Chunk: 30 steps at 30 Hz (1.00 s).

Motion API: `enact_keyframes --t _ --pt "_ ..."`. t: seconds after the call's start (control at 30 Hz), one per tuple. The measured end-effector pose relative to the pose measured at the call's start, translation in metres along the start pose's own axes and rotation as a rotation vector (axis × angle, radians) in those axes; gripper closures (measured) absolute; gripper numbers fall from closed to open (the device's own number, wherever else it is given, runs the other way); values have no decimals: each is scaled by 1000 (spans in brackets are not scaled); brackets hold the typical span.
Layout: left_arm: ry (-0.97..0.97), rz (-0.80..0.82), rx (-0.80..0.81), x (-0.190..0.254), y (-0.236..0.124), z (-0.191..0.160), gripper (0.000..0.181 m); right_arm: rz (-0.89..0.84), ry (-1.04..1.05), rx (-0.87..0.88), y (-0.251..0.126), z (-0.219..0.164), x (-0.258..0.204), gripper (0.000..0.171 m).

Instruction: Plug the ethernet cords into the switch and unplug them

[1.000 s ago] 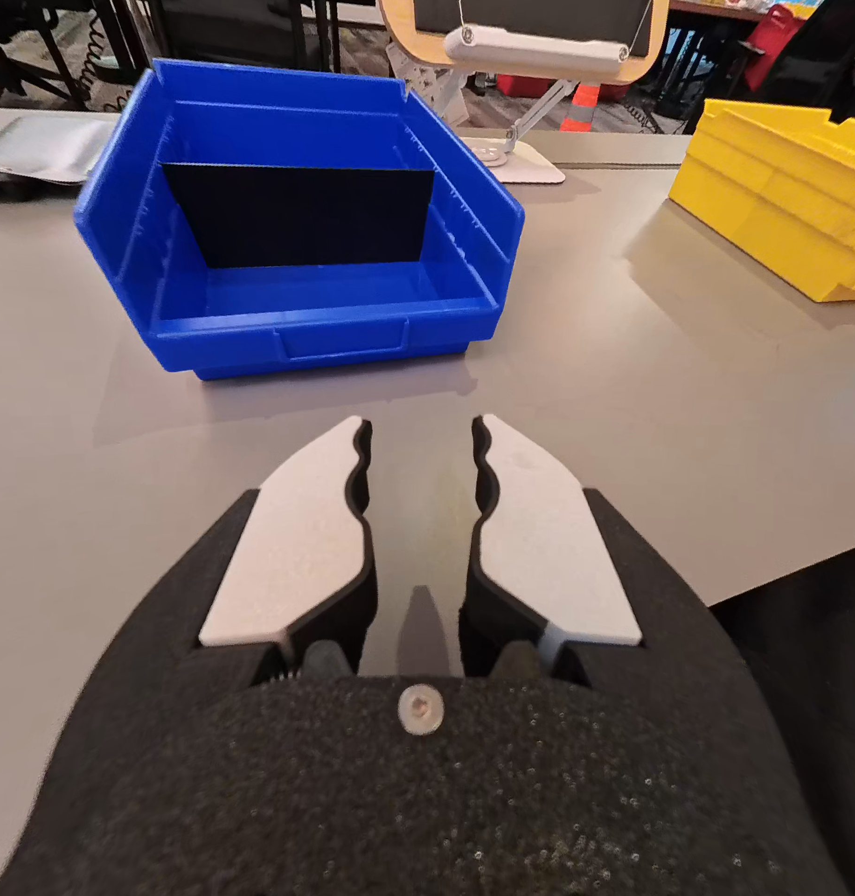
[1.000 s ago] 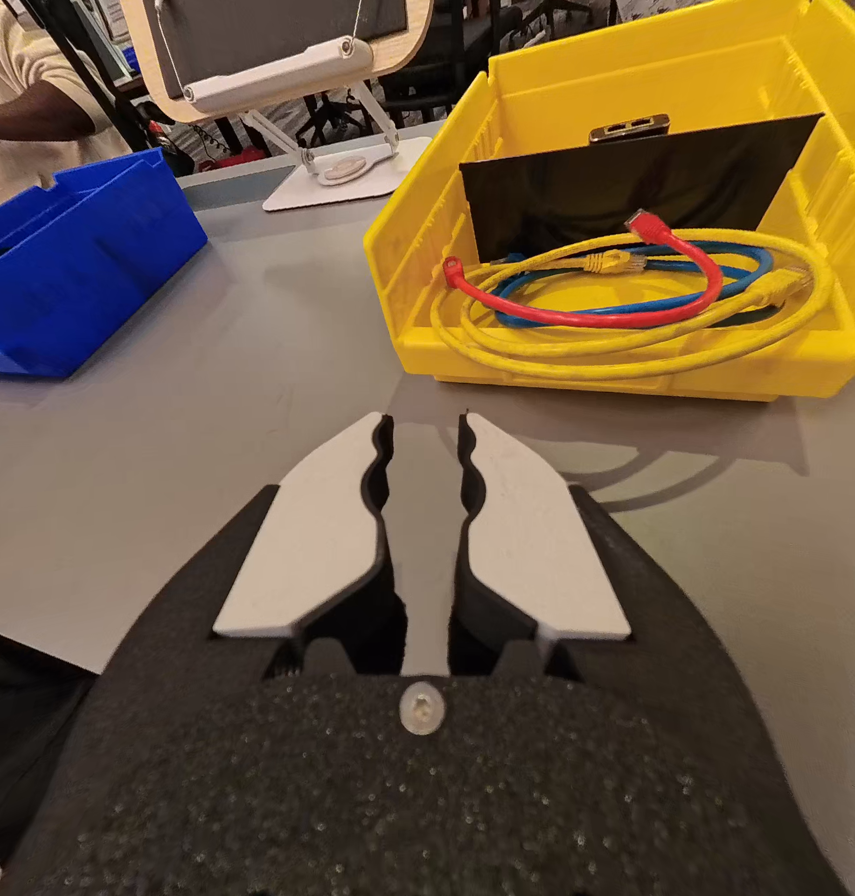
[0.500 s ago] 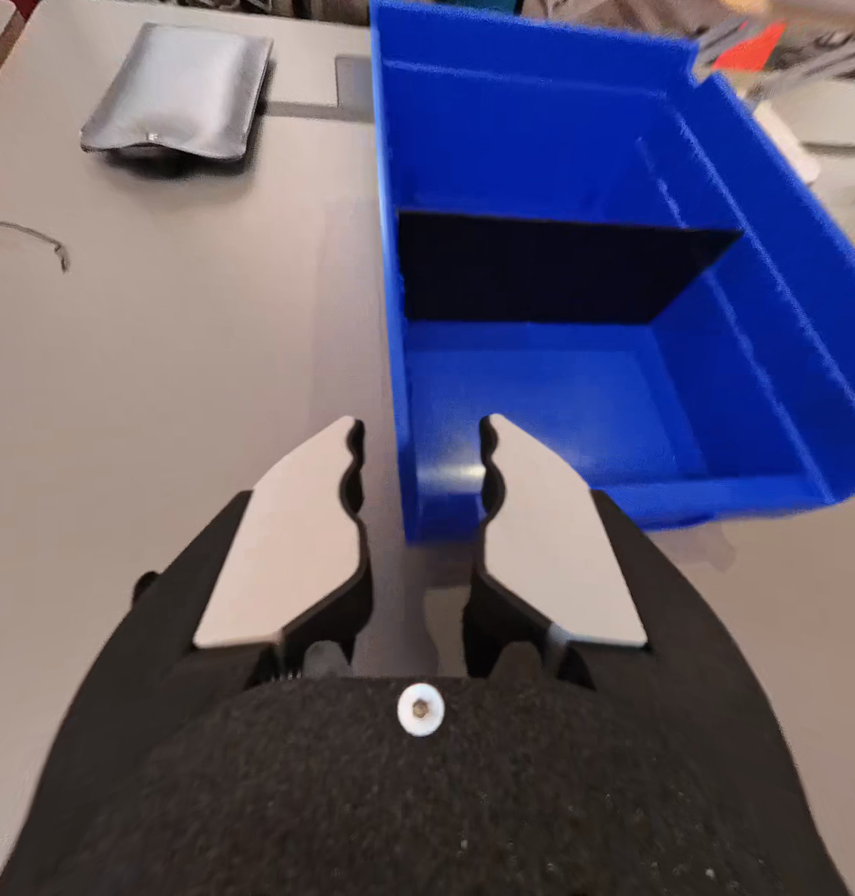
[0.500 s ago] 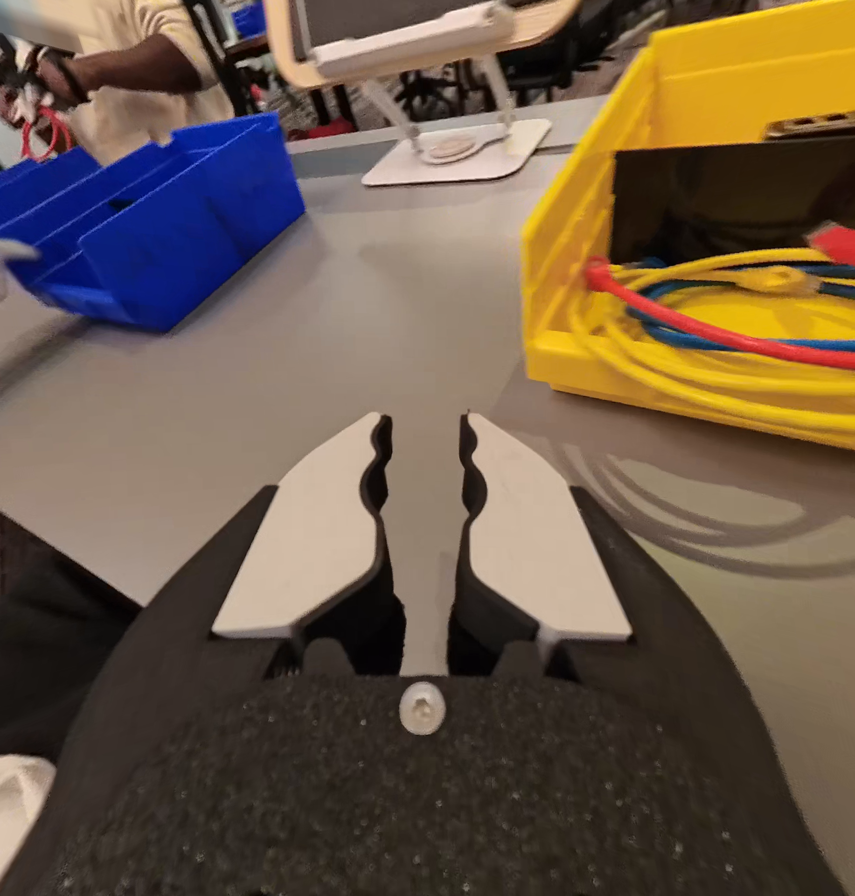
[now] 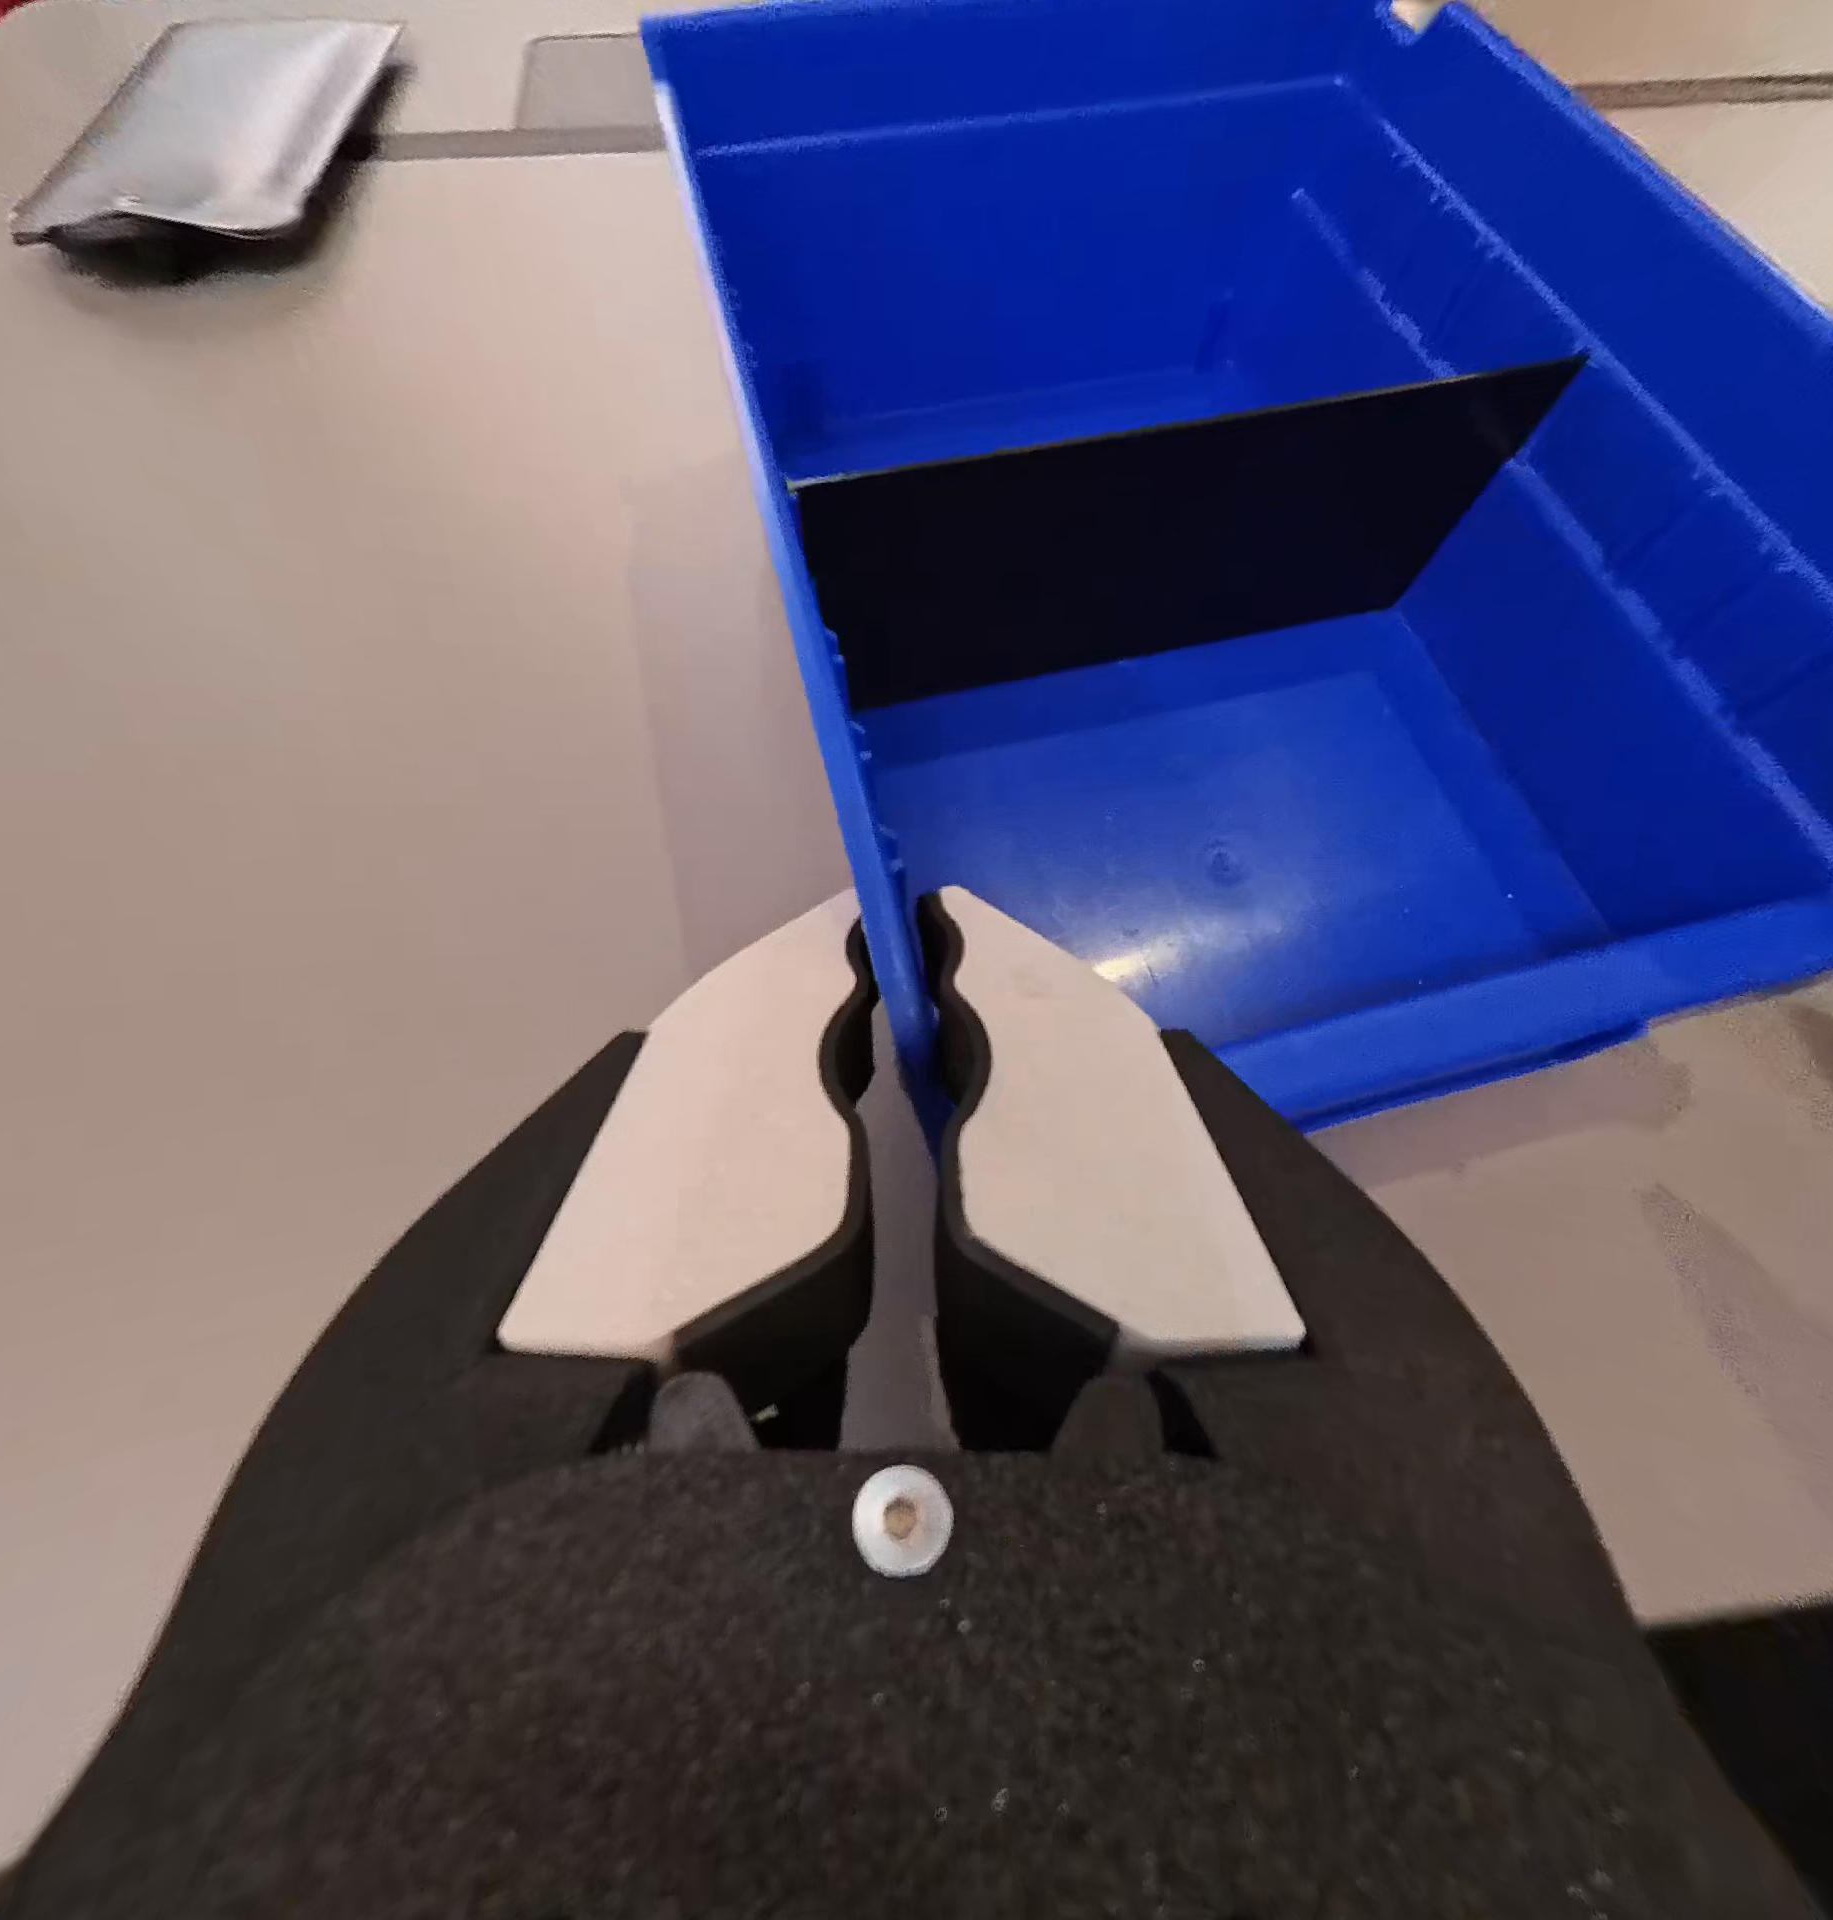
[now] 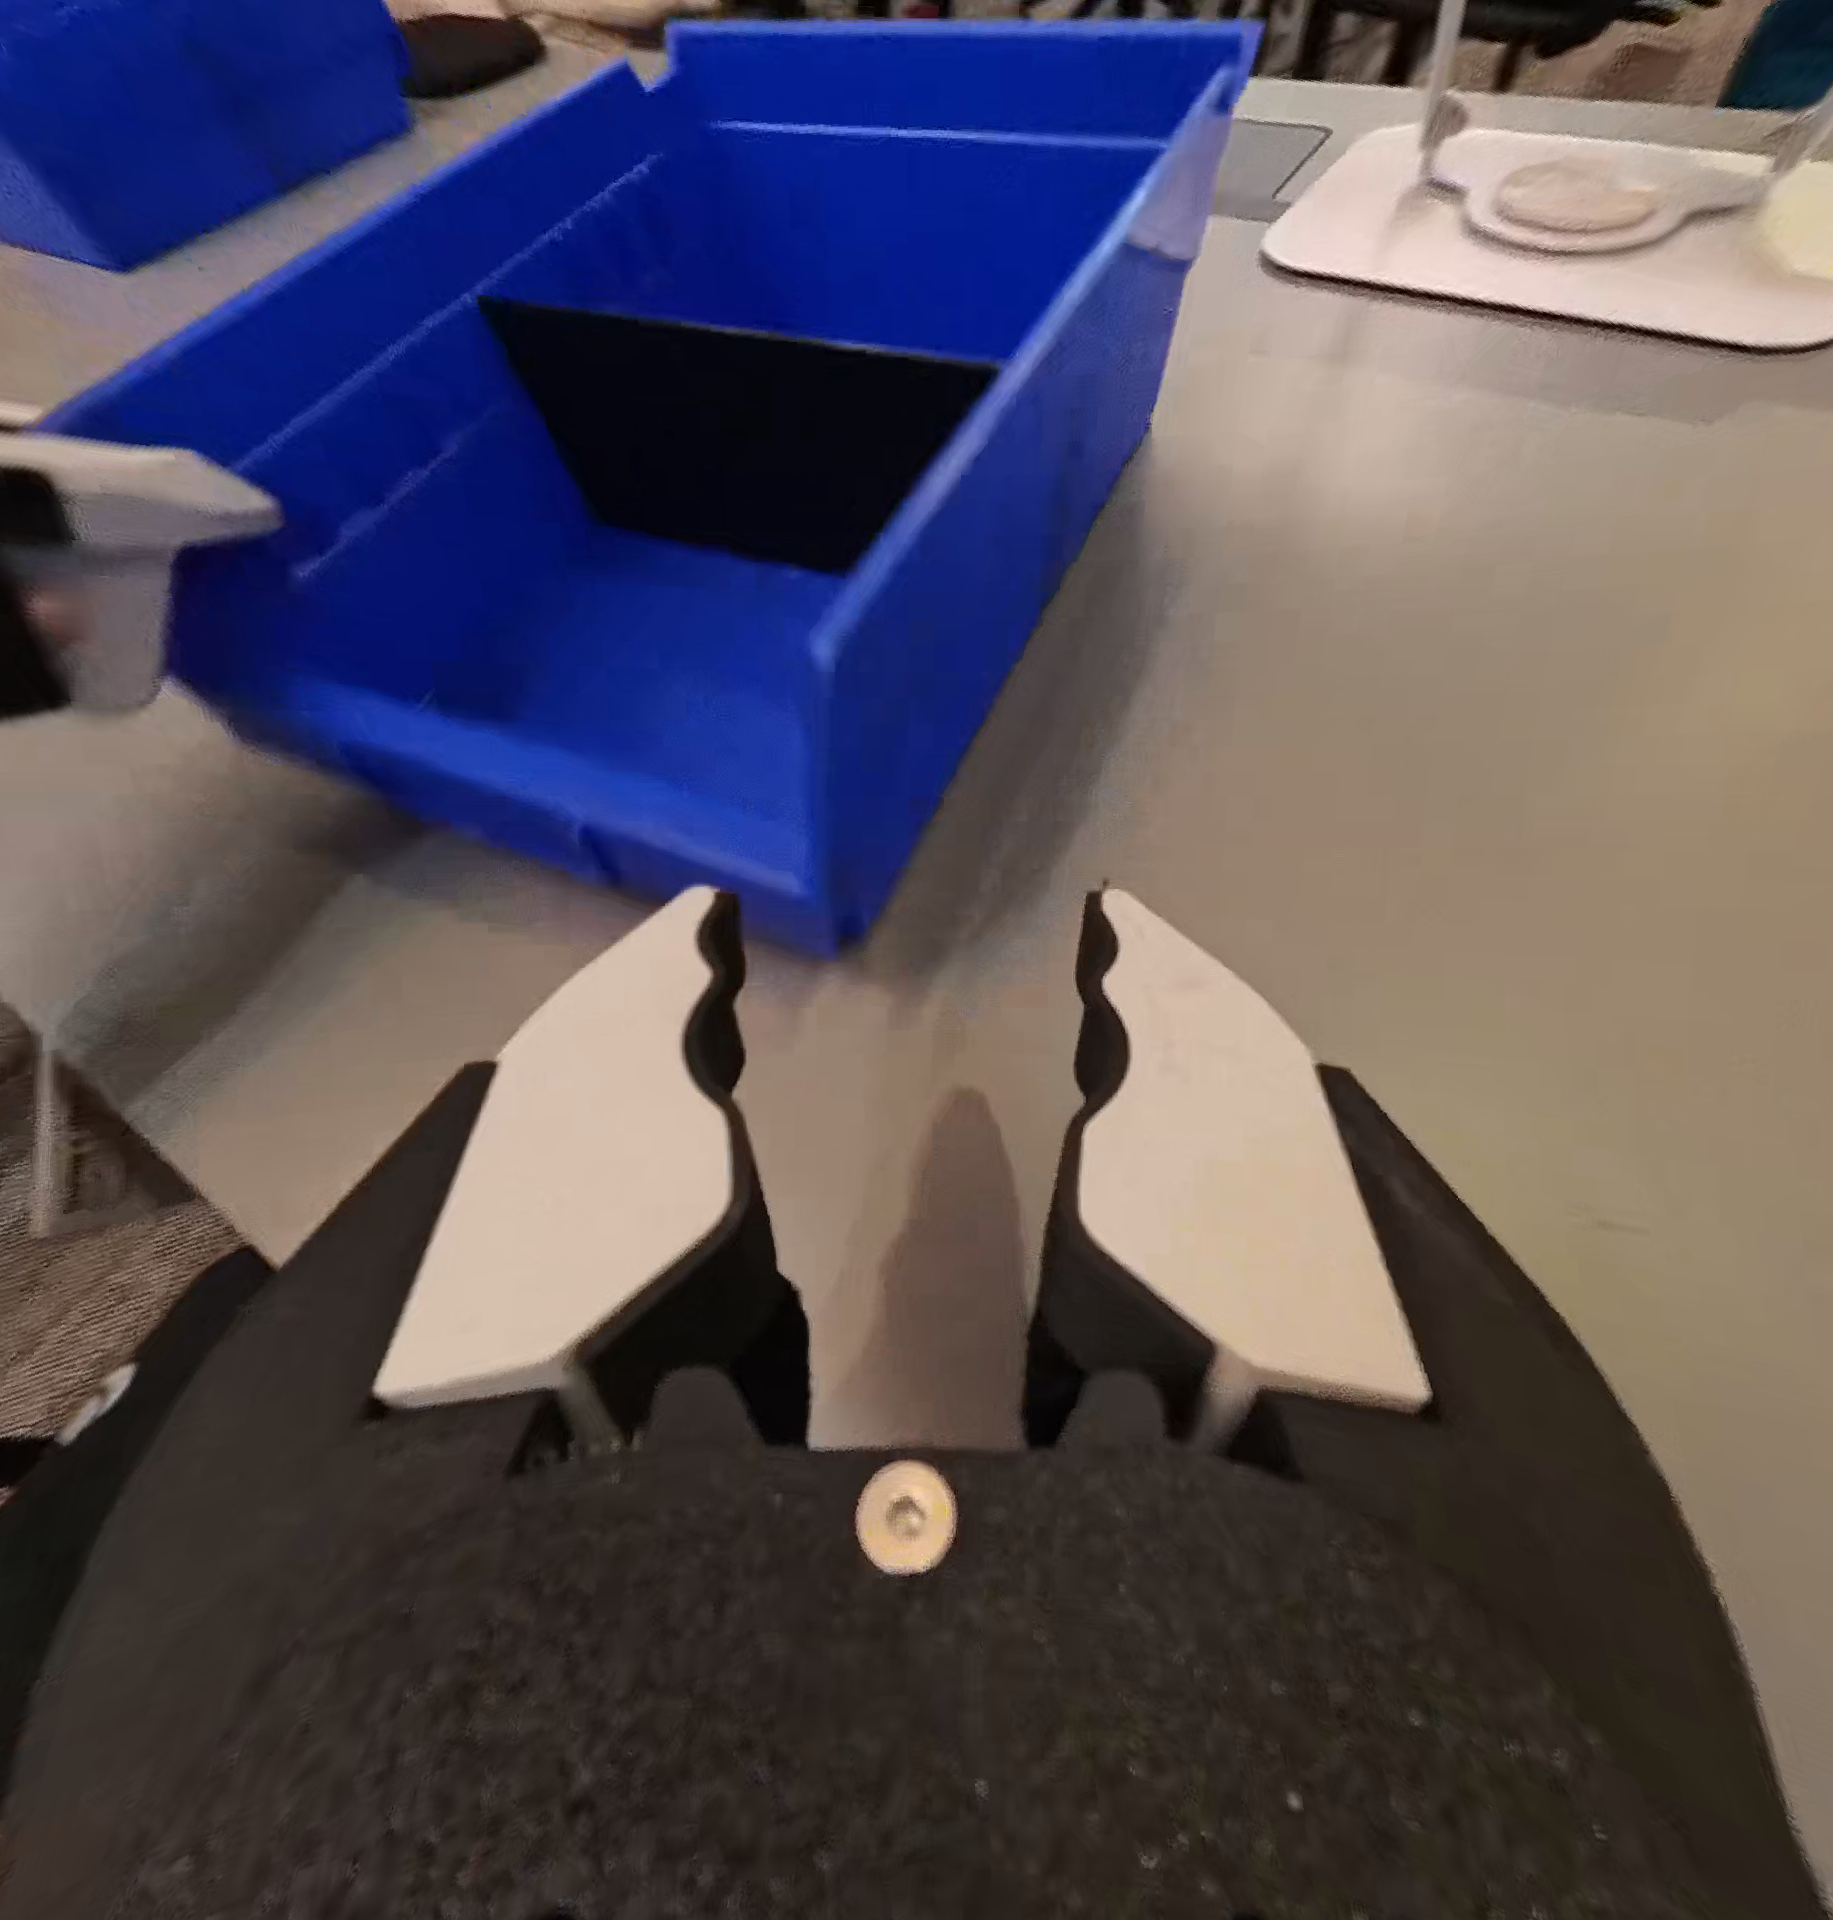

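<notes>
A: What has the left gripper (image 5: 896, 914) got?

B: Its two pale, wavy-edged fingers are clamped on the left side wall of the blue bin (image 5: 1307, 343), close to the front corner; the thin plastic wall runs straight up between the black rubbery pads.

A: And the bin itself?

B: Glossy moulded plastic with small ribs along the rims; a flat black divider (image 5: 1151, 540) stands across it, making a front and a back compartment; both look bare.

A: The right gripper (image 6: 907, 909)?

B: Its fingers stand well apart with nothing between them, above the smooth grey table (image 6: 1463, 727); the bin's near corner lies just ahead of the left fingertip, not touching.

A: The cords and the switch?

B: Neither shows in either view; I cannot tell where they are.

A: Anything else about?

B: A flat grey pouch (image 5: 205, 197) lies at the table's far left in the left view; in the right view a white stand base (image 6: 1577, 239) sits far right; a second blue bin (image 6: 164, 114) sits behind at the upper left; the other gripper shows blurred at the left edge against the bin's wall.
</notes>
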<state>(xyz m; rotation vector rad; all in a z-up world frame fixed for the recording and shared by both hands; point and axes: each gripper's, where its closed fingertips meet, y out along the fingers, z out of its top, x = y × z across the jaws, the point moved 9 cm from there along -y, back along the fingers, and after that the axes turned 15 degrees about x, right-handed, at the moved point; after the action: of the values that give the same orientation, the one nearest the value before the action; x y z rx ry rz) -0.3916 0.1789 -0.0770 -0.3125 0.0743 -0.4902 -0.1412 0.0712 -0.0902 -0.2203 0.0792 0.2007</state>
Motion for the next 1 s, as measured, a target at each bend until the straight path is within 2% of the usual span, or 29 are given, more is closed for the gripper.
enact_keyframes --t 0.07,0.1,0.23,0.37,0.47,0.5,0.53,0.63,0.67,0.7,0.73,0.8,0.83,0.9,0.97,1.0 --pt "3 -39 13 30 -17 -7 173 -52 -34 -13 -2 -2 -4 108" --pt "6 -67 17 45 -25 -9 172 -82 -49 -4 -7 -5 -2 113" --pt "31 -136 29 91 -44 -17 169 -232 -10 -31 -48 -10 19 161" --pt "6 -259 50 127 -41 -18 163 -341 31 -19 -79 -13 46 166" --pt "90 -312 41 148 -25 -11 153 -374 45 -11 -82 -9 69 166" --pt "75 -343 43 153 -22 -2 143 -382 43 15 -86 -5 76 165" --pt "53 -359 69 158 -24 10 144 -373 44 69 -94 3 82 159" --pt "47 -366 262 182 -46 58 146 -342 -4 251 -133 32 103 133" --pt "34 -395 318 199 -50 71 147 -388 -47 303 -149 40 118 129" --pt "17 -460 330 222 -50 81 145 -476 -83 348 -164 46 138 134" --pt "-3 -548 293 249 -43 88 143 -573 -108 396 -178 49 162 140" --pt "-41 -694 151 307 -14 92 139 -675 -153 450 -196 52 212 134" --pt "-63 -726 84 334 4 92 137 -719 -162 419 -199 49 237 133" --pt "-80 -654 35 375 42 91 129 -779 -150 282 -199 41 284 118" --pt "-66 -541 -23 403 69 92 134 -832 -132 197 -198 35 318 114" --pt "-43 -518 -36 415 76 93 131 -818 -109 176 -195 32 331 114"
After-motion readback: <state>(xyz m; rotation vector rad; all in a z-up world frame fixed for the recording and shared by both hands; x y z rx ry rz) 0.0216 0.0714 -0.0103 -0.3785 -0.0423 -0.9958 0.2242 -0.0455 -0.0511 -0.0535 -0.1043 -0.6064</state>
